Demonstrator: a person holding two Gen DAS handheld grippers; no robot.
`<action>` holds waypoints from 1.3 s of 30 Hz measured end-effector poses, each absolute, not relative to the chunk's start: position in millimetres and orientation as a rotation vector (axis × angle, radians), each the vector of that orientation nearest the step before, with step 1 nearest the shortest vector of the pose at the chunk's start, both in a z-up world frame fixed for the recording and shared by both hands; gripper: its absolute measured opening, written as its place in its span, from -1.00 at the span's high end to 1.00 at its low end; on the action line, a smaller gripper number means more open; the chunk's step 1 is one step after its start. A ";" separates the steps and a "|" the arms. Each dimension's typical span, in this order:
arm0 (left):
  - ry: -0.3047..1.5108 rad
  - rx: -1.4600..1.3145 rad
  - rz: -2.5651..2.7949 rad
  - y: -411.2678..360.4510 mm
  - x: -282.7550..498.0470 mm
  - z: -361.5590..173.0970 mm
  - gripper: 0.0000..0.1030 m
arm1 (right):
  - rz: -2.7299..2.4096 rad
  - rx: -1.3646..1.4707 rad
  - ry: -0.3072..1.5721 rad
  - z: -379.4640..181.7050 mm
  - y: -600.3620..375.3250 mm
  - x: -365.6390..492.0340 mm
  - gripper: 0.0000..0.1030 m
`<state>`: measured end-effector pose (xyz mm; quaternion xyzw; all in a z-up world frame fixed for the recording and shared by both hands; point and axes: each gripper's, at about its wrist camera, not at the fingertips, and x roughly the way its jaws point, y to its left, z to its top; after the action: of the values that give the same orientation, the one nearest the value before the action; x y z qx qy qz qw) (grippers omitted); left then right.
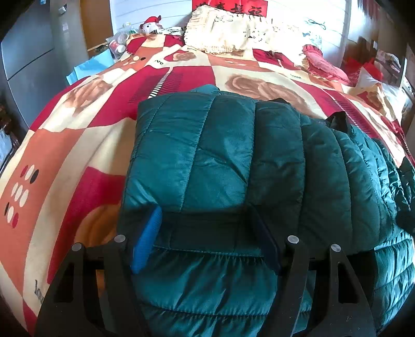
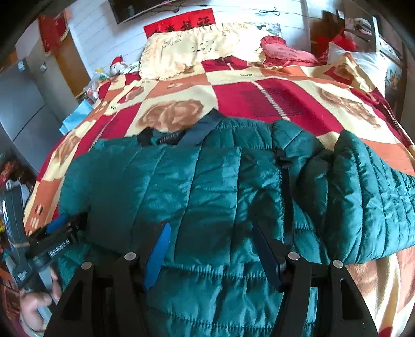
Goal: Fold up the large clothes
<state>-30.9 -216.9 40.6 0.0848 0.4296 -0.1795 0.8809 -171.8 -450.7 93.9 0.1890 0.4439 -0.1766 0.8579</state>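
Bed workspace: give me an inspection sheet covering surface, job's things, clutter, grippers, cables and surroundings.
Surface: bed under a red, orange and cream patchwork quilt.
Job's things: teal quilted puffer jacket lying across the quilt, partly folded, one bulky part spread toward the right.
Clutter: cream frilled pillow, red heart-shaped cushion, small red and white plush toy, all at the head of the bed.
Grippers: left gripper open over the jacket's near edge; right gripper open above the jacket; neither grips fabric.
Cables: thin wire on the white wall.
Surroundings: grey cabinet left of the bed, red banner on the wall.
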 end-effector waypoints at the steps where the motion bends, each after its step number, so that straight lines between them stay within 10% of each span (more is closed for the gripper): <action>1: 0.893 0.177 -0.373 -217.4 -31.2 40.5 -0.39 | -0.374 0.395 0.941 89.9 -450.0 -170.9 -0.22; 39: 0.824 0.150 -0.584 -251.7 -138.4 107.0 -0.44 | -0.527 0.272 0.813 141.1 -439.2 -270.6 -0.34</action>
<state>-138.4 -251.7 107.0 0.0716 0.3943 -0.2793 0.8726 -270.6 -439.2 141.1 0.1302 0.3894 -0.2523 0.8762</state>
